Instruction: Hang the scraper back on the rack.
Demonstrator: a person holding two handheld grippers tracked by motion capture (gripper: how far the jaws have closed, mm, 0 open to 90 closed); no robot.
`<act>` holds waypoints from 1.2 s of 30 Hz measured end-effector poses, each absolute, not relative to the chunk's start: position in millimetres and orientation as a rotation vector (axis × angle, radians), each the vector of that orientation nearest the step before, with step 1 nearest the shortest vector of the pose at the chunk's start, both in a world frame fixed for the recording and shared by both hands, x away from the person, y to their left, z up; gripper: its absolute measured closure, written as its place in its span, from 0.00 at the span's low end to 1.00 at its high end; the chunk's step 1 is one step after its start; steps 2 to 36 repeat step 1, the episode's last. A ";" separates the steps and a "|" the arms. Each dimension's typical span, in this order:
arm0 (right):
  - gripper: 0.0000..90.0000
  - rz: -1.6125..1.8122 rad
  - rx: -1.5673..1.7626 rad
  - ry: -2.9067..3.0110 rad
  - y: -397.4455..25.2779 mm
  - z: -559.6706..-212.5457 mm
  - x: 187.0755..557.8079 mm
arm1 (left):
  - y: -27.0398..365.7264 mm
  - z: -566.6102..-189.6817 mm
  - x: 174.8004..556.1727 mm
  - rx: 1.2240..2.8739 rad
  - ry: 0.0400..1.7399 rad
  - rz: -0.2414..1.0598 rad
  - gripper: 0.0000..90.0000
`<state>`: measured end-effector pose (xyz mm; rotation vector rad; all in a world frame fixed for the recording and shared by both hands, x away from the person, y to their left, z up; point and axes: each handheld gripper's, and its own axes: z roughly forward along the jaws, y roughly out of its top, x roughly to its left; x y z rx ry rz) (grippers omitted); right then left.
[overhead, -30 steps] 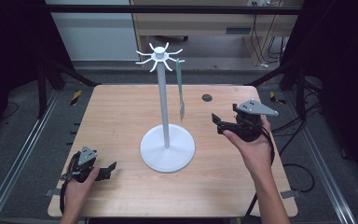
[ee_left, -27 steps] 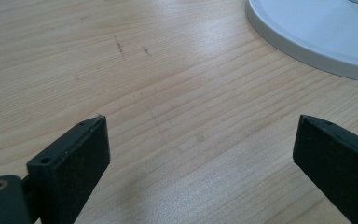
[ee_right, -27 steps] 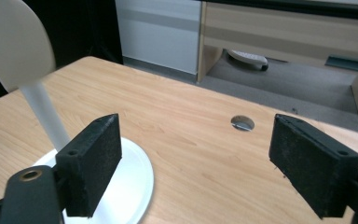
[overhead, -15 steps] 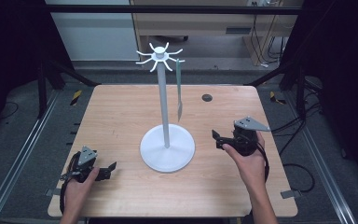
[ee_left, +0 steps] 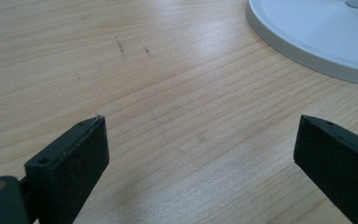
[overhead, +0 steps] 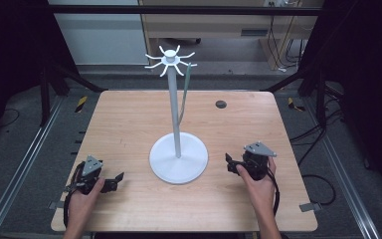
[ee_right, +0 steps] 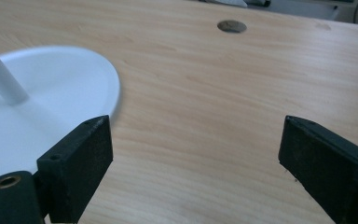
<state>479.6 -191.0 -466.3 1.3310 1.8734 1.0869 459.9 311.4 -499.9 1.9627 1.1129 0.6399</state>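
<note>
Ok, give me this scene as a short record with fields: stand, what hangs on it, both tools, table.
stand: white, upright mid-table on a round base, hooks at the top
hanging item: thin grey-green strip on a right-side hook, beside the pole
left tool: open, holding nothing, low over the near left of the table
right tool: open, holding nothing, right of the base
table: wooden, small dark hole toward the far side
</note>
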 end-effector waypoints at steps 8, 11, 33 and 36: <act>0.12 1.070 1.335 1.881 -191.1 -470.0 479.0 | 311.0 -500.2 460.3 1.959 1.116 0.641 0.03; 0.12 1.070 1.335 1.881 -191.1 -470.0 479.0 | 311.0 -500.2 460.3 1.959 1.116 0.641 0.03; 0.12 1.070 1.335 1.881 -191.1 -470.0 479.0 | 311.0 -500.2 460.3 1.959 1.116 0.641 0.03; 0.12 1.070 1.335 1.881 -191.1 -470.0 479.0 | 311.0 -500.2 460.3 1.959 1.116 0.641 0.03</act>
